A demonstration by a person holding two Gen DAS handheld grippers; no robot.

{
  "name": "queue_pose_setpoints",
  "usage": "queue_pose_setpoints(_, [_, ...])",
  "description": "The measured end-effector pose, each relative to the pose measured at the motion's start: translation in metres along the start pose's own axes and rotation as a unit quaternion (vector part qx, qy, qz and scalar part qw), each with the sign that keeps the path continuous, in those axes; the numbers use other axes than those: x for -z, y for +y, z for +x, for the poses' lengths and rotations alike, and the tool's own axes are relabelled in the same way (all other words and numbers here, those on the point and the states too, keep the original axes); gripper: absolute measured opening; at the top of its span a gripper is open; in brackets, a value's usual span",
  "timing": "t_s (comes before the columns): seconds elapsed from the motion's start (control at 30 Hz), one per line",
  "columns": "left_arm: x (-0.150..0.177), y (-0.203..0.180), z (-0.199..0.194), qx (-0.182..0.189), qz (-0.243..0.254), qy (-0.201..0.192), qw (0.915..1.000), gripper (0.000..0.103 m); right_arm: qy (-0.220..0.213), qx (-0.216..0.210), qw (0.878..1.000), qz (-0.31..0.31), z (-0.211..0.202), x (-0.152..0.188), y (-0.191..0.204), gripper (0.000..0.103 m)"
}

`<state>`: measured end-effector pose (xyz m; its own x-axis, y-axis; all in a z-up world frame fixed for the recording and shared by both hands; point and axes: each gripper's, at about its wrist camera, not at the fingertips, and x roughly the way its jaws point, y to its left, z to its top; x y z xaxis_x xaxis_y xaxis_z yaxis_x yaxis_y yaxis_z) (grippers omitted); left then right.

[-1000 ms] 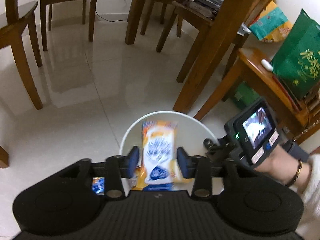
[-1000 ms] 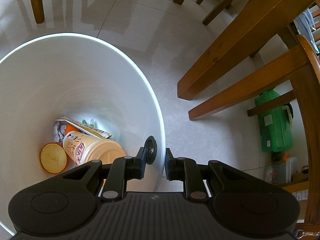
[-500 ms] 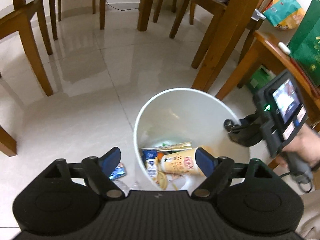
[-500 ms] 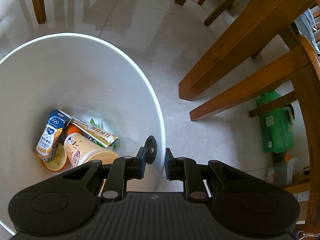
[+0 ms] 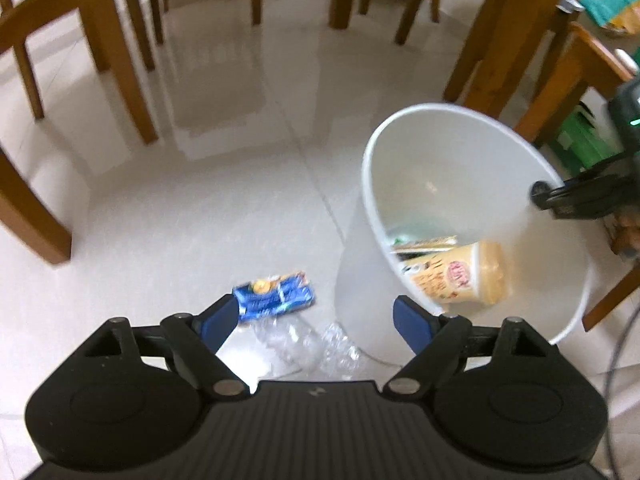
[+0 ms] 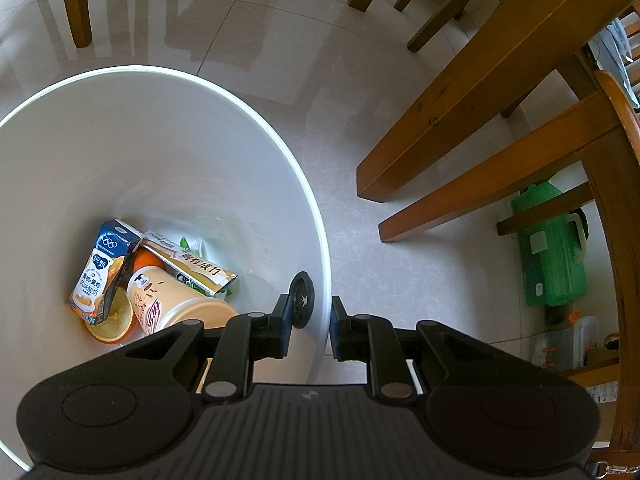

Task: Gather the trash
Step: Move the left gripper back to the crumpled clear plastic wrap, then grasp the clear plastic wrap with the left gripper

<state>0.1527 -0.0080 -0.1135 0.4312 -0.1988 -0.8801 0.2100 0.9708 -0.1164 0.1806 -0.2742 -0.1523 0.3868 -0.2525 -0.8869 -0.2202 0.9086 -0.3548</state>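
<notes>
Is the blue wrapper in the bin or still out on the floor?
Out: the blue wrapper lies on the floor beside the bin.

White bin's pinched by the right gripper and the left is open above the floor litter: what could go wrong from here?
1. The right gripper clamps only the thin rim of the white bin, which looks tilted; a slip could tip it and spill the milk-tea cup and drink carton.
2. The crumpled clear plastic lies against the bin's base, so the open left gripper may bump the bin.
3. The blue wrapper lies flat on glossy tile and may slide.
</notes>
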Motion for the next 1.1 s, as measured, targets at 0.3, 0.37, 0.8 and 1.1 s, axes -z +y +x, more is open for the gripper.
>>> queue_pose_setpoints(0.3, [0.044,0.026,0.106,-0.031,-0.104,0.054,0.9926,0.084,-0.002,0.002,1.0,-0.003,0.0,0.001,-0.001,0.022])
queue_pose_setpoints(0.37, [0.05,0.025,0.13,-0.043,-0.115,0.054,0.991,0.084,-0.002,0.004,1.0,-0.006,-0.001,0.001,0.0,0.023])
queue_pose_setpoints(0.8, [0.075,0.03,0.209,-0.073,-0.167,0.071,0.9807,0.084,-0.005,0.01,1.0,-0.016,-0.002,0.001,0.004,0.023])
queue_pose_setpoints(1.1, [0.103,0.045,0.195,-0.088,-0.123,0.085,0.9848,0.085,-0.004,0.01,1.0,-0.015,-0.002,0.0,0.005,0.023])
